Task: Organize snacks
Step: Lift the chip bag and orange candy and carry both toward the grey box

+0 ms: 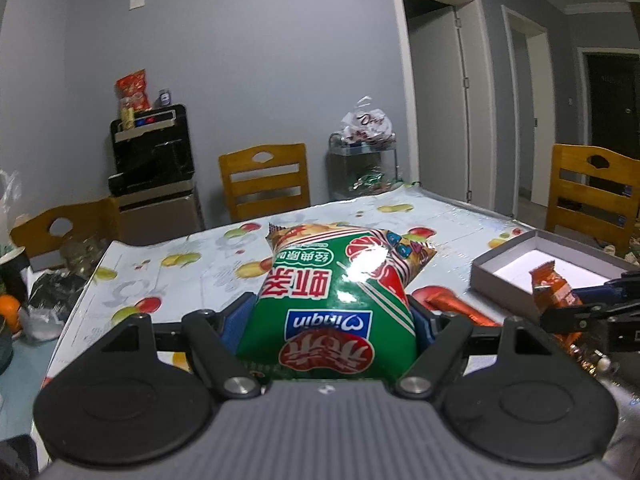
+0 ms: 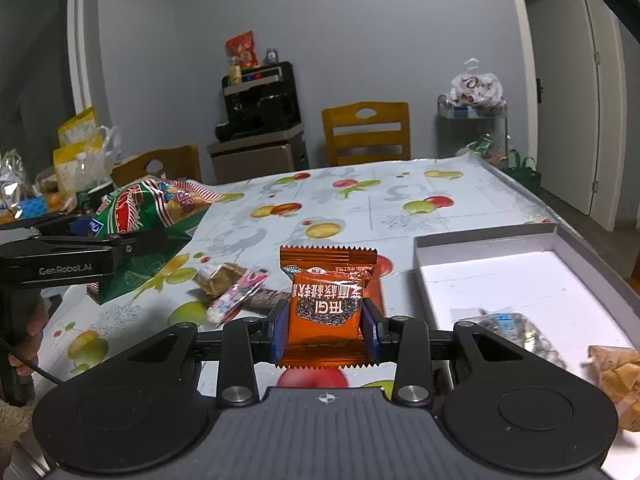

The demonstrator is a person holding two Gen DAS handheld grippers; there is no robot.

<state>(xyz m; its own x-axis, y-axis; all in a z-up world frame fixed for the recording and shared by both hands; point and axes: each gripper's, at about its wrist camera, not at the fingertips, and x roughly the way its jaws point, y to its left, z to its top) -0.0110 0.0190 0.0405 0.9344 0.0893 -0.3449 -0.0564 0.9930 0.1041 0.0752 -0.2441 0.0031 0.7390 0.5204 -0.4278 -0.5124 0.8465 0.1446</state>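
"GenRobot.AI" on left tool (image 2: 132, 246) arm; "Dove" on plastic bag (image 2: 476, 86); "Qinqin" on green snack bag (image 1: 332, 300), upside down.

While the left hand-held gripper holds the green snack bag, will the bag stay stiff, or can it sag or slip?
The green snack bag looks puffed with air, so it is probably light and soft, not stiff. Its free end sticks out past the left hand-held gripper and may droop. The film shows glare, so it could slip; a hard squeeze might crush the snacks.
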